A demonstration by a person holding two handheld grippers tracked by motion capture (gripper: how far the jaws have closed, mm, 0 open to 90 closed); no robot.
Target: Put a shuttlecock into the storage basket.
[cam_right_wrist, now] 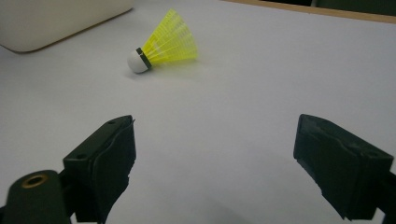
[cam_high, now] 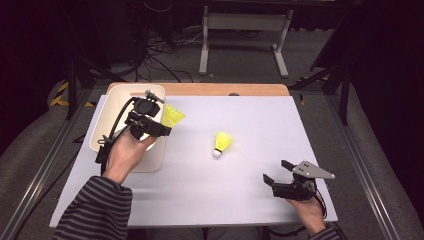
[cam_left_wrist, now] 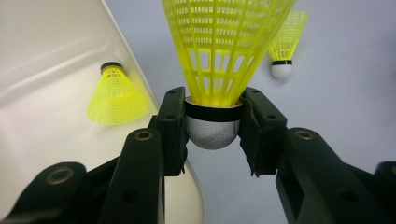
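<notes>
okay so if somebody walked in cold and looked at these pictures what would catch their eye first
Probably the bright yellow shuttlecock clamped by its cork in the left gripper, held at the right edge of the white tray, where another shuttlecock already lies. A third shuttlecock lies mid-table, with the right gripper open at the near right.

Right gripper [cam_right_wrist: 215, 154] jaws wide apart — shuttlecock [cam_right_wrist: 163, 44] lying ahead on table [cam_right_wrist: 243, 93].
</notes>
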